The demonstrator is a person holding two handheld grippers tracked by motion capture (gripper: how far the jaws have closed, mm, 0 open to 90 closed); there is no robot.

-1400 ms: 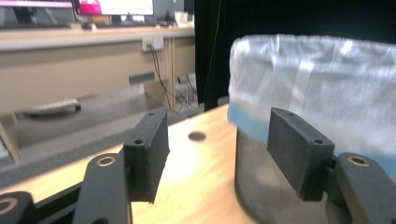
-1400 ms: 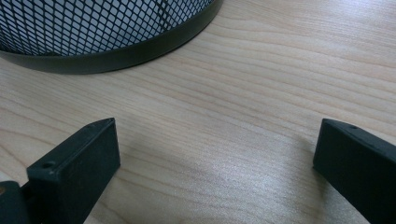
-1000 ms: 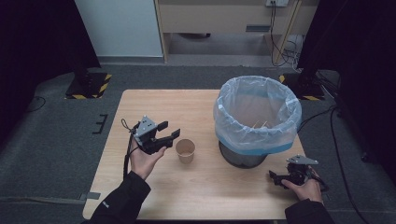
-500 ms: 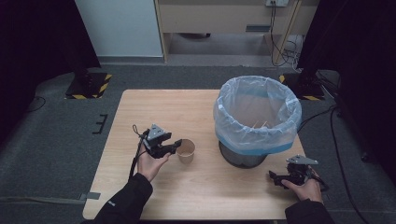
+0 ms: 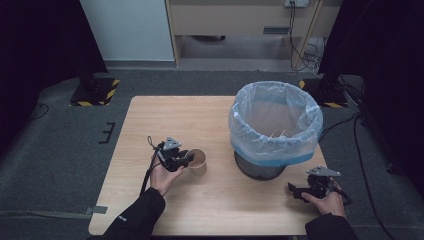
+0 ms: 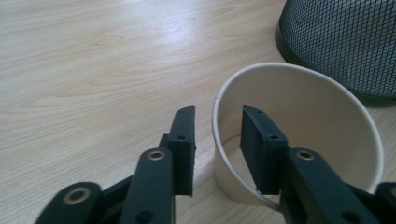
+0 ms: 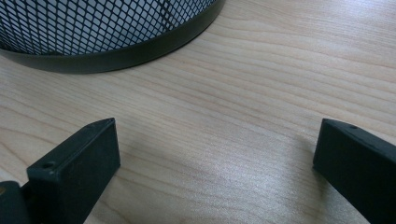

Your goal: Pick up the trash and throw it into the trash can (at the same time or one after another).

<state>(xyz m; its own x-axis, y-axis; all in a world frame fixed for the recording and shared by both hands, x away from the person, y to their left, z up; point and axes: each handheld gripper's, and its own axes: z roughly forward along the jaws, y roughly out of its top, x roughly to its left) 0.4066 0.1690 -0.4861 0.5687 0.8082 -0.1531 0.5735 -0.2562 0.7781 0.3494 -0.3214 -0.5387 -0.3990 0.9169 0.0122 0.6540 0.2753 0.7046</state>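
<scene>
Closing left tool (image 6: 217, 140) astride paper cup (image 6: 322, 121) wall.

obstacle: bin (image 5: 272, 130) right of cup (image 5: 198, 161) | free: bare table (image 5: 165, 120) left, front

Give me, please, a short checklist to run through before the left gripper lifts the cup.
1. Jaws astride the cup wall: ok. In the left gripper view one jaw is outside the rim and one inside.
2. Pads pressing the wall: not ok. The left gripper has just been closing, but gaps remain on both sides.
3. Cup upright on the table: ok.
4. Cup empty: cannot tell; the jaw hides part of the bottom.
5. Bin ready: ok. It stands beside the cup, liner open.
6. Right gripper out of the way: ok. It rests open on the table by the bin, holding nothing.
</scene>
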